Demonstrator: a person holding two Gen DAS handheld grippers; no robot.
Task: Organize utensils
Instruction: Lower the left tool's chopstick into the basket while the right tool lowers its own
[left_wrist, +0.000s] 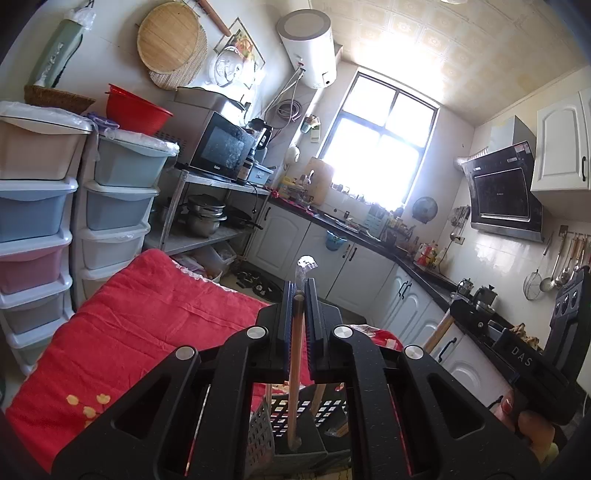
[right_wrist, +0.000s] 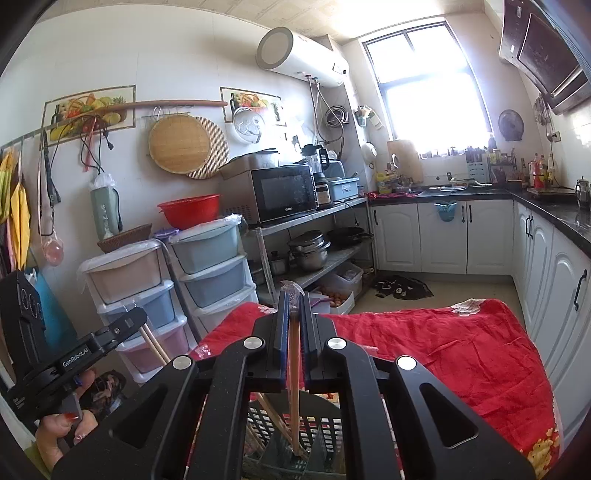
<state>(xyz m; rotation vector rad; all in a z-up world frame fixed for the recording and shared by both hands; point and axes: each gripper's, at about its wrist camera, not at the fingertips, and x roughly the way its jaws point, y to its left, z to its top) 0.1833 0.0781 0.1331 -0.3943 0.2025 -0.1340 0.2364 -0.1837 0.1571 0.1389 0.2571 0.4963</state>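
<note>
While my black left gripper and black right gripper each clamp a slim wooden utensil handle, both handles hang low centre into the grey perforated plastic caddy. If I tilt, a tip could catch a divider and tip the caddy off the red cloth.
</note>
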